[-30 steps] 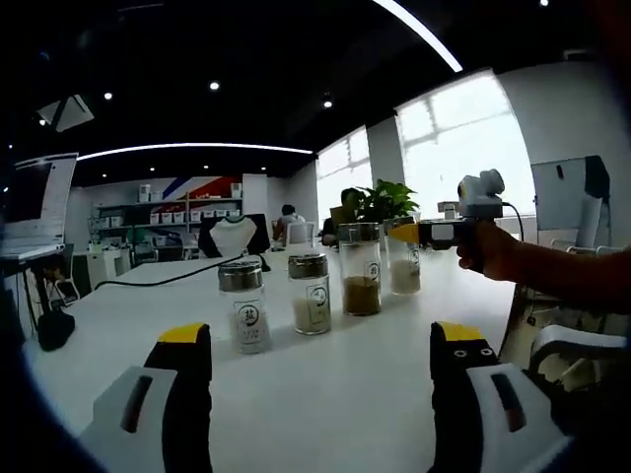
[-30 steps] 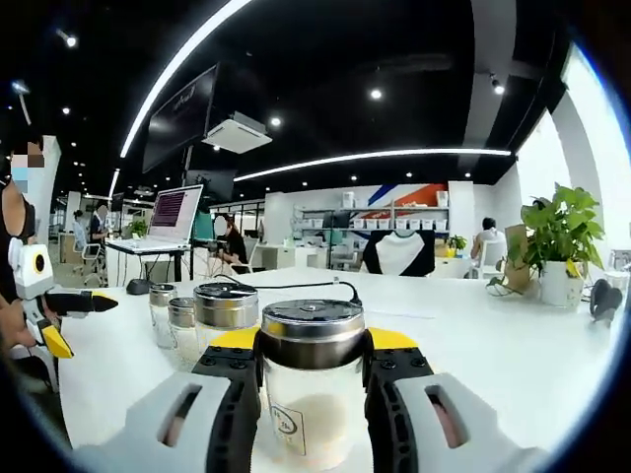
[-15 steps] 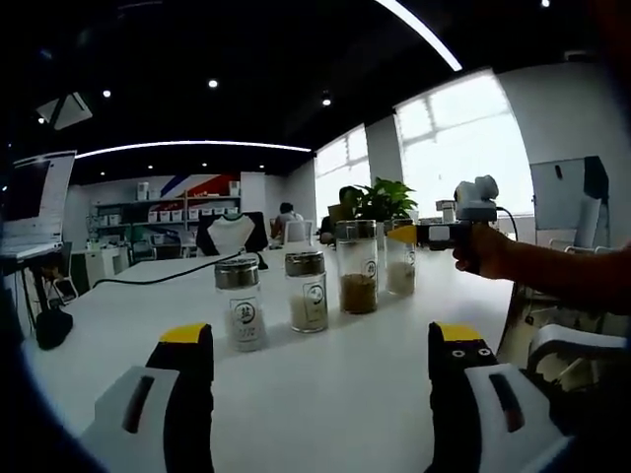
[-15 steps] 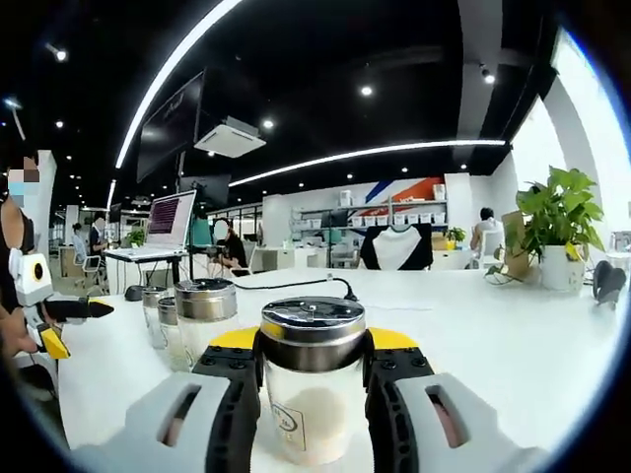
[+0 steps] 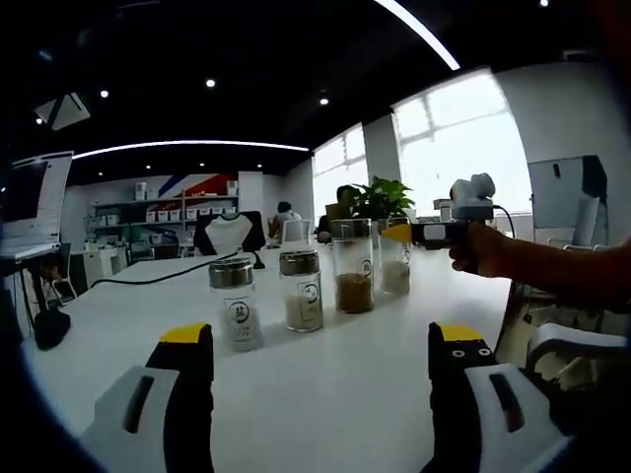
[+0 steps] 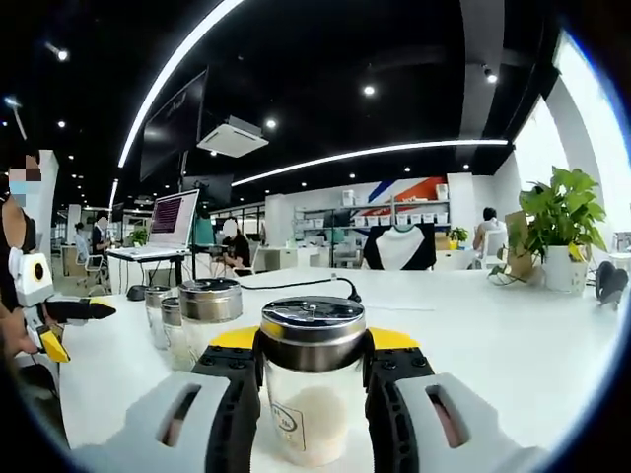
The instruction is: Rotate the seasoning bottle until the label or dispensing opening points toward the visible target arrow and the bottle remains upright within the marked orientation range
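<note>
White counter [image 5: 325, 374]: we note four seasoning bottles in a row. Right gripper [image 6: 313, 389], fingers clamped on the end seasoning bottle [image 6: 312, 389], upright. Left gripper [image 5: 320, 370] near the counter's edge, fingers wide apart, holding nothing.

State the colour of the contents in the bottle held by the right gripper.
White, seen best in the right gripper view: the bottle between the right gripper jaws.

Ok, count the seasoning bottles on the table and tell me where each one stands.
4, in one row on the white table: nearest bottle, second bottle, brown-filled bottle, and far bottle held by the right gripper.
</note>
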Available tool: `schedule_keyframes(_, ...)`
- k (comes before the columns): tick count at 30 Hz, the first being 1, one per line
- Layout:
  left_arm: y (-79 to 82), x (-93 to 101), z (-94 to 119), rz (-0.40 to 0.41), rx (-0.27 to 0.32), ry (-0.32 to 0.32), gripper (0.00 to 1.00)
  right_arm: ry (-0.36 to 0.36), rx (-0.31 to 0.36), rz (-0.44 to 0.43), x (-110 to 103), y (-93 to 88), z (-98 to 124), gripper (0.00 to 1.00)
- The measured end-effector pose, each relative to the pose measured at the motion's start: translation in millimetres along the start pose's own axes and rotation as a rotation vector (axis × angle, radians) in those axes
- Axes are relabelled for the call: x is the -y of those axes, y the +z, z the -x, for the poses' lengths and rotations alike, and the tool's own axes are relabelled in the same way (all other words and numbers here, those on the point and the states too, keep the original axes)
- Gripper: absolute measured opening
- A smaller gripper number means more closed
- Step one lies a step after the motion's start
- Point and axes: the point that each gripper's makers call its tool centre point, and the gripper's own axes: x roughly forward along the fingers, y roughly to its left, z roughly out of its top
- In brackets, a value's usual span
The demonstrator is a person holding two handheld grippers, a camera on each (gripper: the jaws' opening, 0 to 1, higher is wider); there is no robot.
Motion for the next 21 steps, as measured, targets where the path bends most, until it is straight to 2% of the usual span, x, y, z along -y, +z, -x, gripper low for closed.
schedule_keyframes(21,-1.7,-2.0,0.8,0.003,-0.007,0.006,0.94,0.013,0.015,-0.001,2.5,-0.8,-0.7,0.38)
